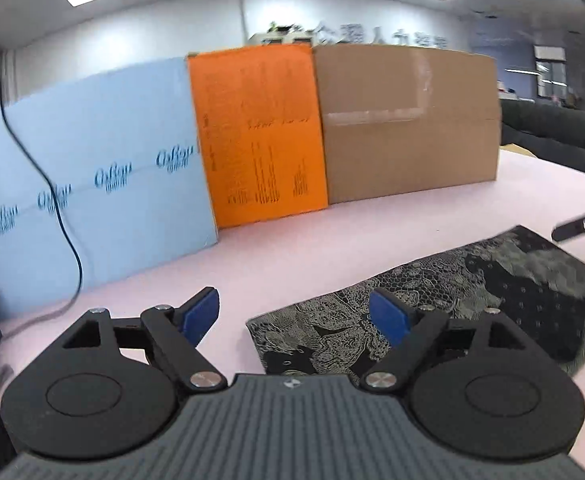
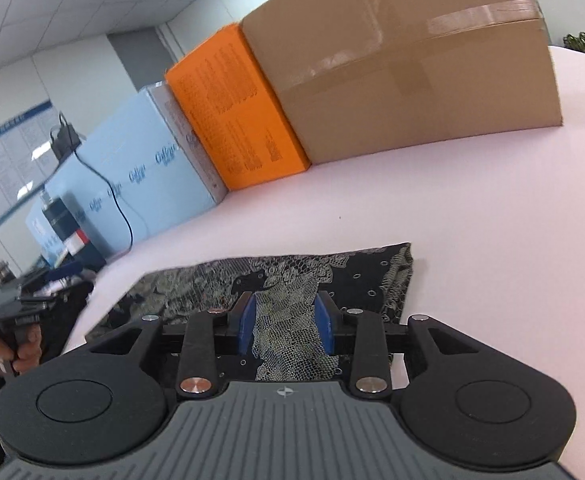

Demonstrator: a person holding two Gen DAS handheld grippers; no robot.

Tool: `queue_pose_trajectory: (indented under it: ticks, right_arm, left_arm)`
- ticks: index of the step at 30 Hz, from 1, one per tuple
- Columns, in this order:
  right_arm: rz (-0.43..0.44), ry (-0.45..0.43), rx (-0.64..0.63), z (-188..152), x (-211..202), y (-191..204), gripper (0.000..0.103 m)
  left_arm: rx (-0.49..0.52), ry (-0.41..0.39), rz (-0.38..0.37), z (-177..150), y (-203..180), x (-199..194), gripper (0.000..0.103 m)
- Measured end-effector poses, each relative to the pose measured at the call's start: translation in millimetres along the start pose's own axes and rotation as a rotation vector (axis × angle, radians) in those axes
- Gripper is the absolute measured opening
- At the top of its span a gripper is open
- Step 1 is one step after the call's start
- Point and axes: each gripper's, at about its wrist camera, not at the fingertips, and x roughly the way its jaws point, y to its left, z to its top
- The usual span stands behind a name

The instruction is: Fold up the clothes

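Note:
A folded black garment [image 1: 472,284] with pale lace pattern lies flat on the pink table [image 1: 312,248]. My left gripper [image 1: 294,316] is open wide just above the garment's near left corner; the right blue pad is over the cloth, the left one over bare table. In the right wrist view the garment [image 2: 332,268] stretches across the middle. My right gripper [image 2: 286,324] hovers at its near edge, jaws partly apart, with lace cloth showing in the gap and the pads not clamping it. A hand [image 2: 20,354] at the far left holds the other gripper's handle.
Along the table's far side stand a brown taped carton [image 1: 408,120], an orange box [image 1: 256,136] and a light blue box [image 1: 92,180]. A black cable [image 1: 68,236] hangs down over the blue box. Bare pink surface lies between garment and boxes.

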Motion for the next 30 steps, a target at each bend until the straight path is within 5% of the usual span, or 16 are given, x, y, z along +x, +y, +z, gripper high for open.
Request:
queue_pose_trajectory:
  ticks: [7,16,20,30]
  right_arm:
    - [-0.057,0.067,-0.053,-11,23,-6,0.030]
    - [-0.084,0.005,-0.131,-21,1,21,0.056]
    - [-0.095,0.066,-0.164,-35,10,31,0.058]
    - [-0.144,0.011,-0.210,-35,-10,39,0.073]
  left_arm:
    - [-0.023,0.143,0.130,-15,-8,40,0.080]
    - [-0.010,0.140,0.214,-30,-10,39,0.081]
    - [-0.013,0.127,0.260,-29,-10,37,0.081]
    - [-0.036,0.114,0.293,-30,-8,34,0.083]
